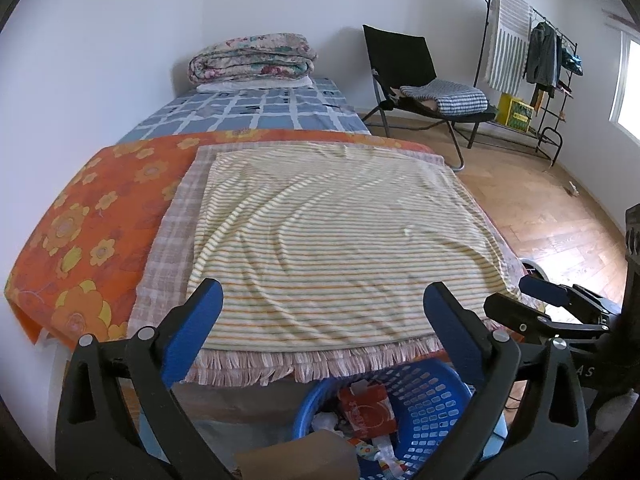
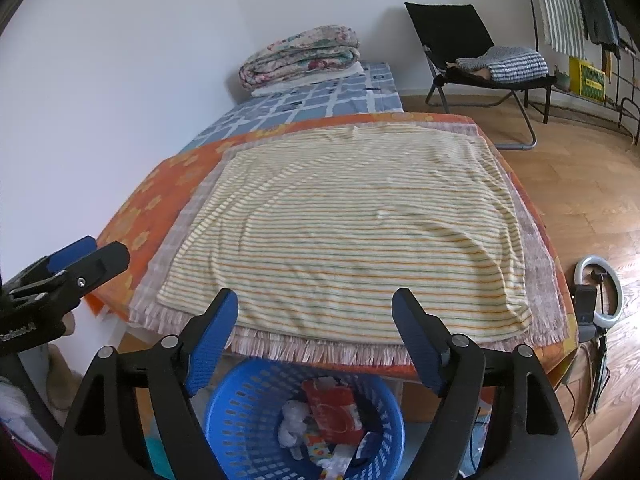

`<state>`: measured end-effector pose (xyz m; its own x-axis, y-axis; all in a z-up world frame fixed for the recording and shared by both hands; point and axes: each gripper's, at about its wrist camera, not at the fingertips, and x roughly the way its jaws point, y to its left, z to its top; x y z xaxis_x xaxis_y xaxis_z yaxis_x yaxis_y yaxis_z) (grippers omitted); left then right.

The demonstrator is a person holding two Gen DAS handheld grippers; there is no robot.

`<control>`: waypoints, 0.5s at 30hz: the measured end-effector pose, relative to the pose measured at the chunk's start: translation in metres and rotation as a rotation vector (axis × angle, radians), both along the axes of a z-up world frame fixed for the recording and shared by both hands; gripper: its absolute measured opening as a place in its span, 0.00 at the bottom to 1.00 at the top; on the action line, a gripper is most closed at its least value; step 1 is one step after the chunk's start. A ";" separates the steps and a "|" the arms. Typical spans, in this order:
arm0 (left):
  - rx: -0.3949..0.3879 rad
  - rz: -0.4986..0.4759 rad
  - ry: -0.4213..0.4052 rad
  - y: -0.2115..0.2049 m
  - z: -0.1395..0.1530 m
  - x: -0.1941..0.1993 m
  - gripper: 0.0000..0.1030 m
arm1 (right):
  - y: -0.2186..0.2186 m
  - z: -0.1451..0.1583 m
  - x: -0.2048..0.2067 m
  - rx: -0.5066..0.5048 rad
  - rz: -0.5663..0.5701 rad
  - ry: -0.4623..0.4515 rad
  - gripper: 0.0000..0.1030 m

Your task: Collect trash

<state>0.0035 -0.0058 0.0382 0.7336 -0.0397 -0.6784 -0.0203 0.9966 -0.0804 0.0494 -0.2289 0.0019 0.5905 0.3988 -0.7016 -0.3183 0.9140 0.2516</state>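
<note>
A blue plastic basket (image 1: 432,412) stands on the floor below the near edge of the bed; it also shows in the right wrist view (image 2: 248,412). It holds a red carton (image 2: 334,410), crumpled white wrappers (image 2: 294,420) and other scraps. A brown cardboard piece (image 1: 304,456) lies at its near rim. My left gripper (image 1: 324,296) is open and empty above the basket. My right gripper (image 2: 316,304) is open and empty above the basket. The striped towel (image 1: 332,232) on the bed has nothing on it.
The bed has an orange flowered sheet (image 1: 92,232), a fringed checked cloth (image 1: 168,240) and a folded quilt (image 1: 252,58) at the far end. A black folding chair (image 1: 416,80) and a clothes rack (image 1: 532,64) stand on the wood floor. A ring light (image 2: 600,292) lies at the right.
</note>
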 end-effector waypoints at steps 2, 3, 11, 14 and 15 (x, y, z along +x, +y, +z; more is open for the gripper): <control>0.001 0.001 0.001 0.000 0.000 0.000 0.99 | 0.000 0.000 0.000 0.002 -0.001 0.001 0.77; 0.002 0.001 0.001 0.000 -0.001 0.000 0.99 | 0.000 0.000 0.000 0.003 -0.002 0.002 0.77; -0.001 -0.005 0.011 -0.002 -0.004 -0.001 0.99 | -0.004 -0.001 -0.002 0.016 -0.014 0.008 0.77; 0.004 -0.008 0.010 -0.003 -0.004 -0.001 0.99 | -0.005 -0.002 -0.001 0.025 -0.017 0.014 0.77; 0.004 -0.009 0.011 -0.003 -0.004 -0.001 0.99 | -0.006 -0.002 -0.001 0.027 -0.019 0.015 0.77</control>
<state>0.0022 -0.0090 0.0339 0.7260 -0.0433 -0.6864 -0.0127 0.9970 -0.0763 0.0481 -0.2345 0.0001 0.5878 0.4068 -0.6993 -0.2974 0.9125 0.2810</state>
